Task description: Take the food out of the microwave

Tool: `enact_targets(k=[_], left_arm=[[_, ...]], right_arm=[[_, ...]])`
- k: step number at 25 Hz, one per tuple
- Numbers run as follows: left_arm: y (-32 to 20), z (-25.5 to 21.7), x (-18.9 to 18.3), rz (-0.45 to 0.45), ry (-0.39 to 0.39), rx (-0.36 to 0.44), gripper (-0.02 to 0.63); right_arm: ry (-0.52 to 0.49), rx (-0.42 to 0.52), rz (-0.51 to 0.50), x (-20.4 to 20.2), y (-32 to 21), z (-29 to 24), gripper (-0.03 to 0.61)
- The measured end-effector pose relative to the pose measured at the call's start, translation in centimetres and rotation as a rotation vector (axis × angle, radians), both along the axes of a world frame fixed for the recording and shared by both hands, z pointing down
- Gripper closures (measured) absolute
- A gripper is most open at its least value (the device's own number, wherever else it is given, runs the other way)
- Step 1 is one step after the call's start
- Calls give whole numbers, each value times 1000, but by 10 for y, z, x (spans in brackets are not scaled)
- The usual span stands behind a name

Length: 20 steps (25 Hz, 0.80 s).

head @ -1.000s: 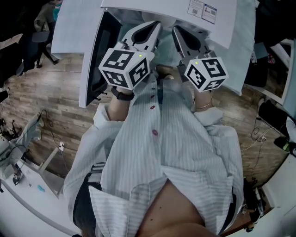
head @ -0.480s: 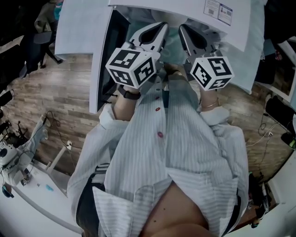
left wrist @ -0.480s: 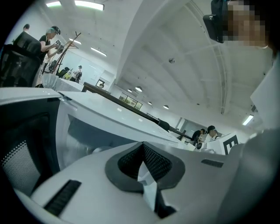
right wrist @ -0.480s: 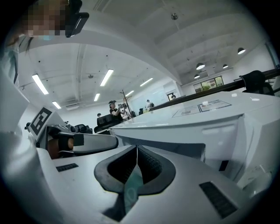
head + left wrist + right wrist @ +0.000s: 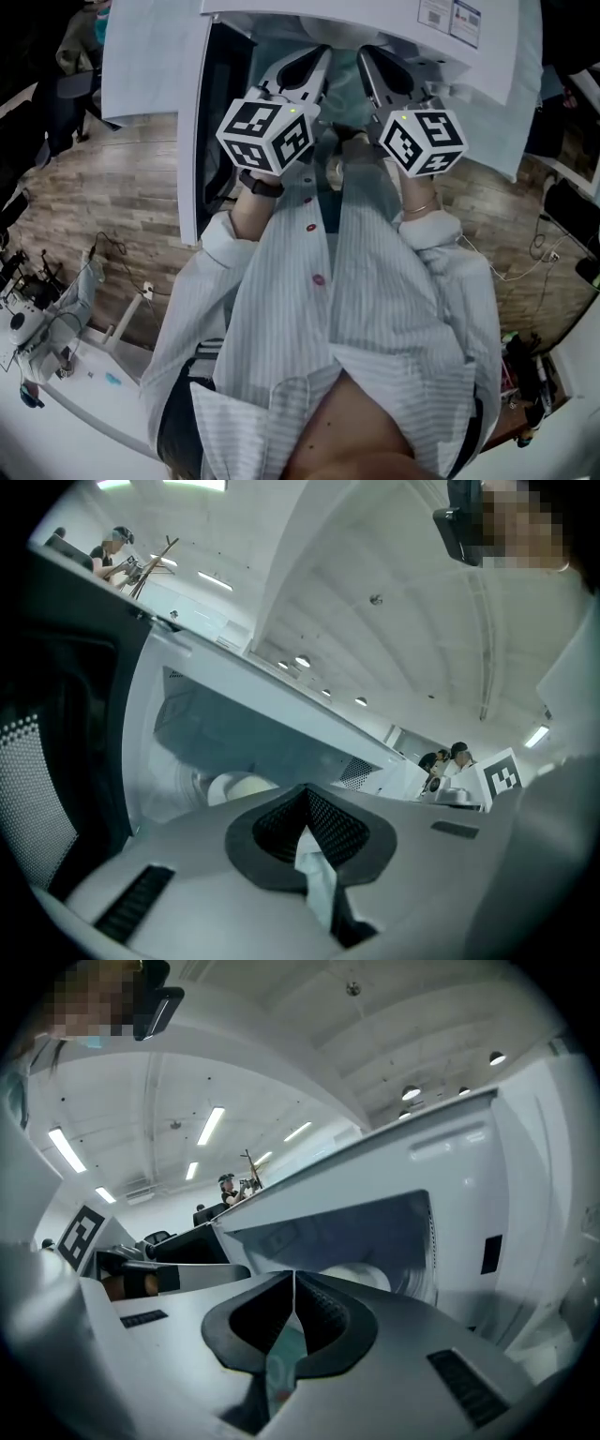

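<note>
You hold two hand-held grippers, left [image 5: 305,791] and right [image 5: 294,1279], both closed tight and empty. They face one microwave [image 5: 469,1204], its door [image 5: 217,112] open leftward. One pale round food [image 5: 246,785] sits far inside.

Microwave [image 5: 356,9] at top of head view, in front of the person. Door [image 5: 192,141] hangs open to the left, standing out toward the person. Left gripper [image 5: 302,67] and right gripper [image 5: 384,70] side by side before the opening. Left one is next to the door, right one nearer the cavity's right wall. Food [image 5: 239,787] inside the cavity, behind both gripper tips: left of the tips in left gripper view, right of them in right gripper view. Floor [image 5: 112,187] below and left of door. Desk [image 5: 56,394] at lower left, well apart from microwave. People [image 5: 450,757] far behind, right of microwave in left gripper view.
</note>
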<state>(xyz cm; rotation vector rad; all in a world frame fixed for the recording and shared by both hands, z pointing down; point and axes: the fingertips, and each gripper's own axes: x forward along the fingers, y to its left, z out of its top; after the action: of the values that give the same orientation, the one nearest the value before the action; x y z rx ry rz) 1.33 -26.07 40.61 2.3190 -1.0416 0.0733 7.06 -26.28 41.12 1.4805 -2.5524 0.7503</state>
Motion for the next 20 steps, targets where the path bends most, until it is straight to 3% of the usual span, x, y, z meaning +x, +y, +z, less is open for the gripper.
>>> enact_targets(k=[20], left_arm=[[-19,83,-3,-99,103,-221,604]], right_arm=[[-171,-175,160,20,-10,83,532]])
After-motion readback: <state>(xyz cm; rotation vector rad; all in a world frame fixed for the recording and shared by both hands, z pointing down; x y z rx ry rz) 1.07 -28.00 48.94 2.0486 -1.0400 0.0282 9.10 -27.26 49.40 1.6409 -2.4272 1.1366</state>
